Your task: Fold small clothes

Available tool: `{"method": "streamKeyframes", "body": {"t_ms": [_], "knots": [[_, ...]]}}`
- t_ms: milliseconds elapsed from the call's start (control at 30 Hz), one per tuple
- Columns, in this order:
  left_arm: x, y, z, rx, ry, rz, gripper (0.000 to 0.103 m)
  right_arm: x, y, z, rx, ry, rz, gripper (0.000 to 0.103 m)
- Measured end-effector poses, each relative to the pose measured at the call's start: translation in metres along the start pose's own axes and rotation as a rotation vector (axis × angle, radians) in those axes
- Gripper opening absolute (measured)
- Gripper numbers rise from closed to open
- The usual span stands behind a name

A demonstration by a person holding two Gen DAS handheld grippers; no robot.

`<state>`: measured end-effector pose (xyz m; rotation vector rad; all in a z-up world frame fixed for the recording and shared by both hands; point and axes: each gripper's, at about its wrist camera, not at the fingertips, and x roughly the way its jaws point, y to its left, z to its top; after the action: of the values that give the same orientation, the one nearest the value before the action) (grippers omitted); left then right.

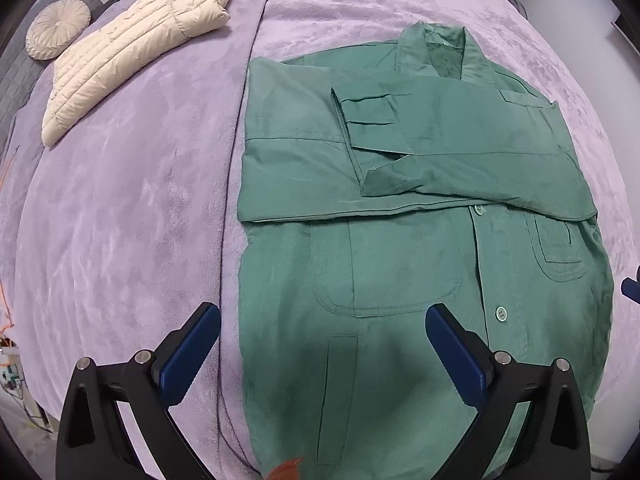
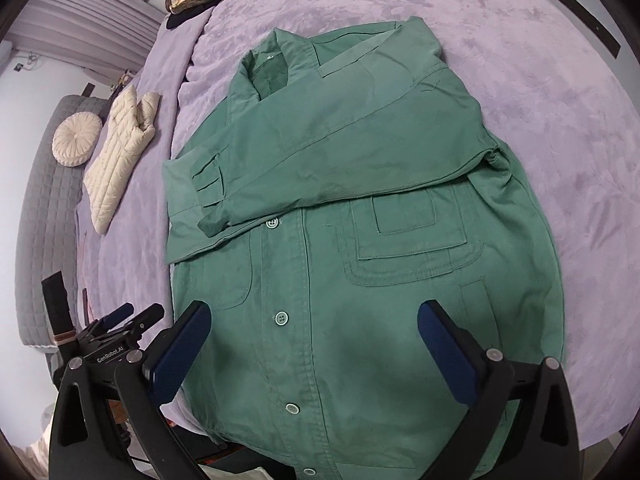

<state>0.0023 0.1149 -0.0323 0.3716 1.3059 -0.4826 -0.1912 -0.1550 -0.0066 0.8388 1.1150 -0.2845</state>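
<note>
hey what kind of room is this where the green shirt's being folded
Most likely a bedroom: the green shirt lies on a bed under a lilac plush blanket, with a round cushion against a grey quilted headboard.

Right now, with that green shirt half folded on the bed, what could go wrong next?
The sleeves lie loosely crossed over the green shirt, so lifting the bottom edge could let them slide out of place. The hem seems to hang over the bed's near edge in the right view, so the shirt might slip off. Both the left hand-held gripper and the right hand-held gripper are open and empty, so a shallow pinch could catch only one layer.
</note>
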Motion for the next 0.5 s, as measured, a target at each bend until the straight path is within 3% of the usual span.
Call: {"method": "streamKeyframes", "body": {"t_ms": [133, 367, 500], "knots": [[0.004, 0.011, -0.004, 0.010, 0.003, 0.000, 0.103, -0.002, 0.004, -0.012, 0.033, -0.012, -0.018, 0.103], [0.009, 0.020, -0.018, 0.034, 0.042, -0.065, 0.103, 0.000, 0.005, -0.031, 0.086, 0.011, -0.032, 0.103], [0.006, 0.025, -0.029, 0.002, 0.050, -0.082, 0.103, 0.002, 0.003, -0.035, 0.104, 0.034, -0.023, 0.103]]}}
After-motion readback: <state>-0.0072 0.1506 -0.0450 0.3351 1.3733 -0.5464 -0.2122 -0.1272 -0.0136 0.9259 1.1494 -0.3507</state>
